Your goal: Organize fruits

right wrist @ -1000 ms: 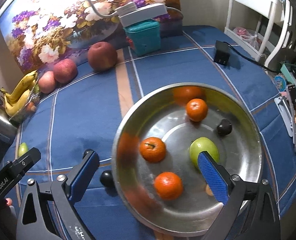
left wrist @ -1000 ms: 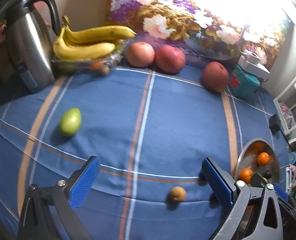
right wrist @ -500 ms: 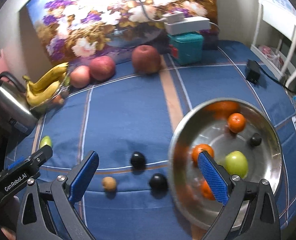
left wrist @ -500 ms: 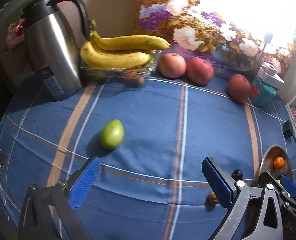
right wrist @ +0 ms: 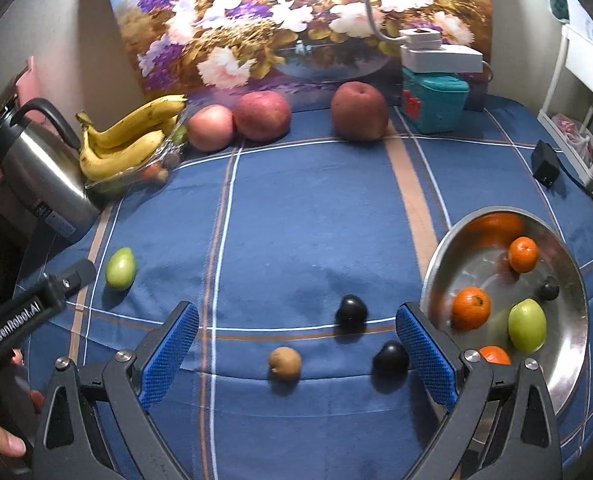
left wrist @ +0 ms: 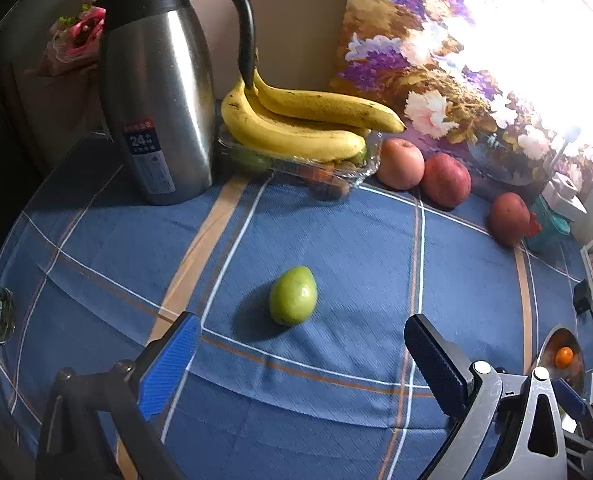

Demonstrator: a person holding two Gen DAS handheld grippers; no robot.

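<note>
Green fruit on cloth: a green pear-shaped fruit [left wrist: 293, 296] lies alone on the blue striped tablecloth [left wrist: 336, 240], just ahead of the left gripper [left wrist: 302, 354] and between the lines of its fingers, untouched.
Left gripper: spread wide, nothing between its blue pads.
Right gripper [right wrist: 296, 346]: likewise spread and empty, low over the cloth.
Loose small fruit: a brown round fruit [right wrist: 284, 362] and two dark round fruits [right wrist: 351, 312] [right wrist: 390, 358] lie on the cloth between the right gripper's fingers.
Steel bowl [right wrist: 568, 368]: right of that gripper, tilted; it holds tangerines [right wrist: 470, 307], a second green fruit [right wrist: 526, 325] and a small dark fruit [right wrist: 548, 288].
Back row: three red apples [left wrist: 400, 163] stand before the flower painting [left wrist: 436, 60].
Bananas [left wrist: 296, 128]: resting on a clear plastic tray [left wrist: 336, 174], beside the steel thermos jug [left wrist: 156, 92].
</note>
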